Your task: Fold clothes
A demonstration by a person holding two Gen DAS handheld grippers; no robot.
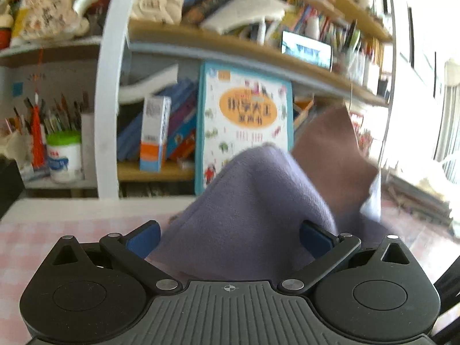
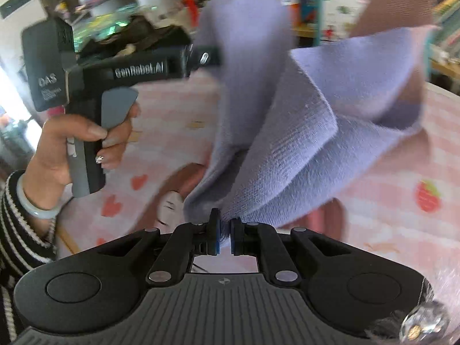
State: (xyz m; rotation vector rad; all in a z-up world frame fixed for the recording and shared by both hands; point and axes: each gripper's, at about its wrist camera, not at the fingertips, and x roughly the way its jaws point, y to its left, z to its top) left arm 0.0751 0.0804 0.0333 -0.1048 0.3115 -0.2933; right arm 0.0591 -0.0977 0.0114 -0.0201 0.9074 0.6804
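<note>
A lilac knit garment [image 2: 287, 149] with a brown inner side [image 1: 330, 149] hangs bunched above the pink table cover [image 2: 396, 172]. My right gripper [image 2: 225, 230] is shut on the garment's lower edge, with fabric pinched between the blue pads. In the left wrist view my left gripper [image 1: 230, 238] stands open; its blue fingers [image 1: 143, 240] are wide apart and the lilac cloth [image 1: 253, 207] rises between them. I cannot tell if the pads touch it. The right wrist view shows the left gripper's body [image 2: 115, 69] at upper left, held by a hand [image 2: 66, 143], its tip against the cloth.
Behind the table stands a crowded shelf unit [image 1: 201, 40] with a large picture book [image 1: 244, 120], boxes and a pen pot [image 1: 64, 155]. A striped sleeve [image 2: 17, 230] is at the left. A white label [image 1: 372, 201] hangs from the garment.
</note>
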